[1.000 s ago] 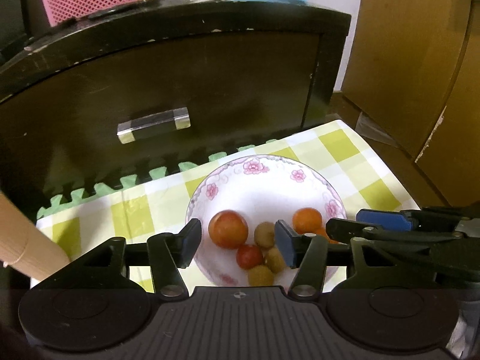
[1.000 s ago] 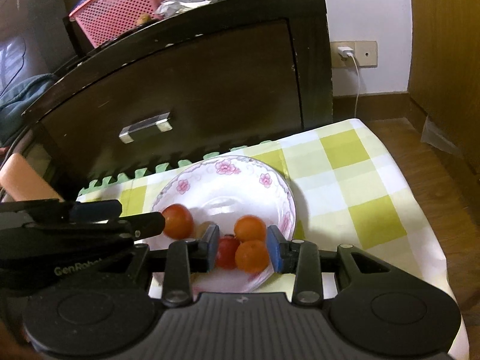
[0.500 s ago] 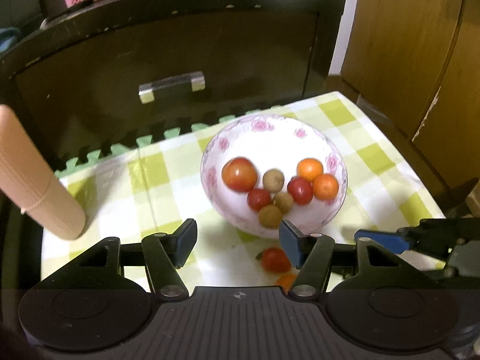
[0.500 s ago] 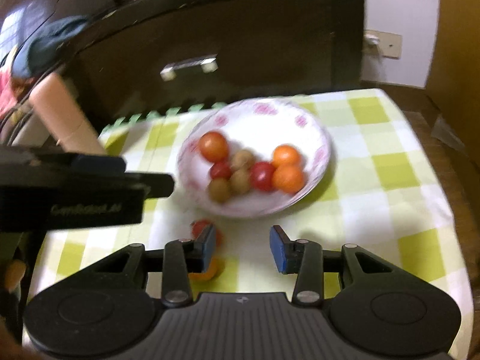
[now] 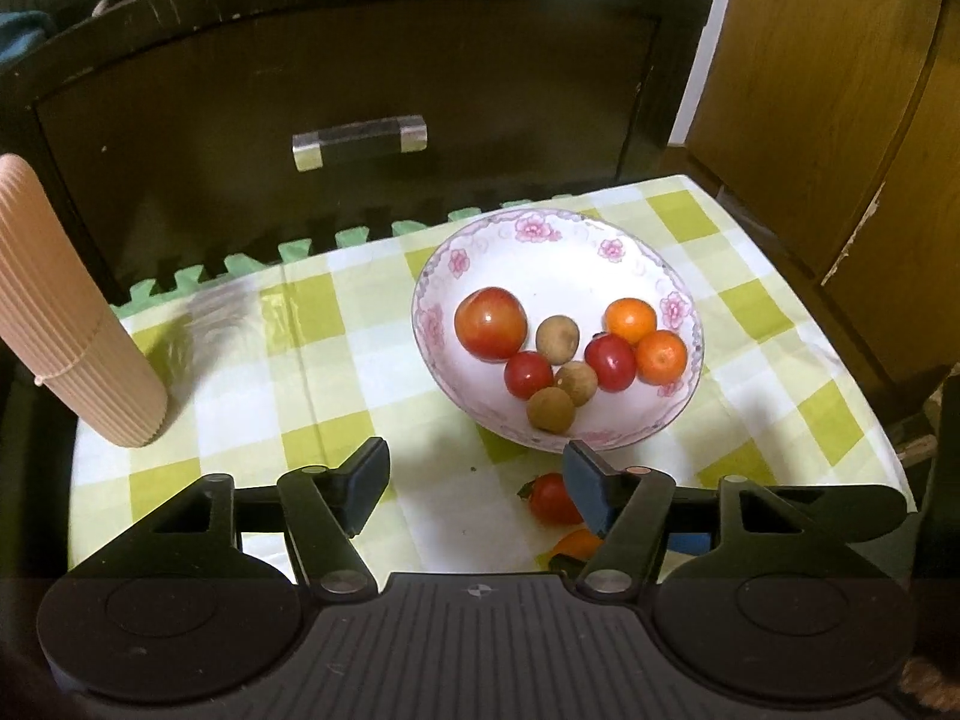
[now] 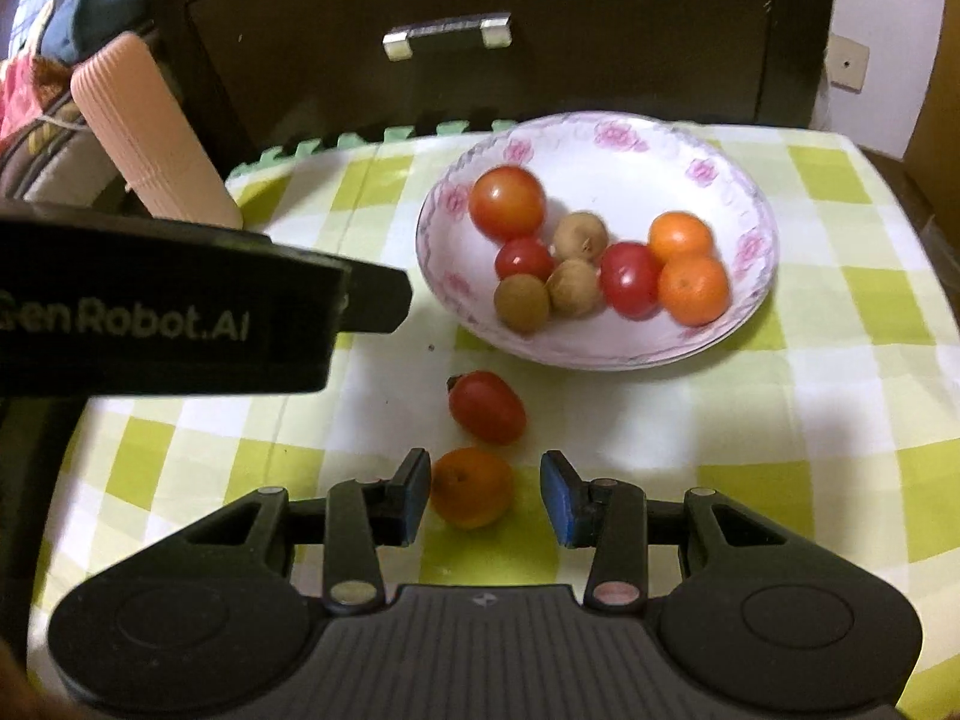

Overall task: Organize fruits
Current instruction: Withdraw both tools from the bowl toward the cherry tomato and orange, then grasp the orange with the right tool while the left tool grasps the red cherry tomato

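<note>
Fruit is mostly gathered already in the flowered bowl (image 6: 600, 138), which stands on the checked tablecloth (image 6: 840, 420) in front of a dark drawer front (image 5: 360, 90). Eight pieces are counted inside: a large tomato (image 6: 506, 201), two small red tomatoes, two oranges (image 6: 693, 289) and three brown round fruits, all huddled toward the near side.

Two pieces are left outside. A red tomato (image 6: 487, 407) lies on the cloth just before the bowl's near rim, and an orange fruit (image 6: 471, 486) lies nearer still. The right gripper (image 6: 485, 495) is held wide open with that orange fruit between its fingers, close by the left one; no squeeze is applied yet. The left gripper (image 5: 474, 480) is likewise spread wide and holds nothing, poised over bare cloth just short of the bowl. The task is judged nearly finished, with these two strays remaining.

In the left wrist view both strays are partly covered by a finger. Whether further fruit lies under either gripper body cannot be told. A ribbed tan roll (image 5: 66, 324) at the left edge is cut off at its top, and the kind of brown fruit stays uncertain.
</note>
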`<control>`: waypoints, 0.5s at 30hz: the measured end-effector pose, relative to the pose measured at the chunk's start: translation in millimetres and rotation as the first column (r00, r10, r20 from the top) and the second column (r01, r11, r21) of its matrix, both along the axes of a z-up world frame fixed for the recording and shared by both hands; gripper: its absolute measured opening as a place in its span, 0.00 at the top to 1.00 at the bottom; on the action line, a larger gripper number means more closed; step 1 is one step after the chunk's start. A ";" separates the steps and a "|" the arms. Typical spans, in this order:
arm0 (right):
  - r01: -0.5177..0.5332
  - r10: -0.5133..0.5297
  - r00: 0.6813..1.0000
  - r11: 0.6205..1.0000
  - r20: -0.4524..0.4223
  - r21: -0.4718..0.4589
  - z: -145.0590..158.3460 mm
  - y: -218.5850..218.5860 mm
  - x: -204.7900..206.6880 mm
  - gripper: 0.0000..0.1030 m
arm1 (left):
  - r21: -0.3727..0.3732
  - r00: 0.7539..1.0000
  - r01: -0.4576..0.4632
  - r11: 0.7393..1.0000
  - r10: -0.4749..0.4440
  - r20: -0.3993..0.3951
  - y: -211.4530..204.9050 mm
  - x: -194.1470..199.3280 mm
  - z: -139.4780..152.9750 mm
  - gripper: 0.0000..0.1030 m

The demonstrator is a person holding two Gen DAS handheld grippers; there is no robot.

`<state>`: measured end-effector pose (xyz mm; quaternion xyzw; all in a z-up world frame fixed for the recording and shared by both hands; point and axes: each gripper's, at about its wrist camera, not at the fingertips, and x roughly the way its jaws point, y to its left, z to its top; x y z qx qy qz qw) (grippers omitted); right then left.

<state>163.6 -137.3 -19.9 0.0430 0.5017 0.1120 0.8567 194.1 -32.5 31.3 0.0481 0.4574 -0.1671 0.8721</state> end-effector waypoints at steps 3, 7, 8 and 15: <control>-0.013 0.013 1.000 1.000 -0.005 -0.008 -5.8 5.0 0.9 0.62 | 0.001 1.000 -0.005 1.000 0.005 -0.016 0.9 1.9 -4.5 0.31; -0.014 0.014 1.000 1.000 -0.006 -0.021 -9.3 7.8 1.8 0.66 | 0.001 1.000 0.003 1.000 -0.003 -0.029 -1.8 1.2 -9.0 0.31; -0.016 0.016 1.000 1.000 -0.007 -0.016 -8.9 7.5 1.8 0.68 | 0.003 1.000 0.007 1.000 -0.007 -0.031 -3.1 0.8 -9.8 0.31; -0.011 0.010 1.000 1.000 -0.022 -0.016 -7.0 -6.5 -10.4 0.69 | -0.009 0.997 0.024 1.000 -0.025 -0.068 -13.0 2.8 -20.8 0.31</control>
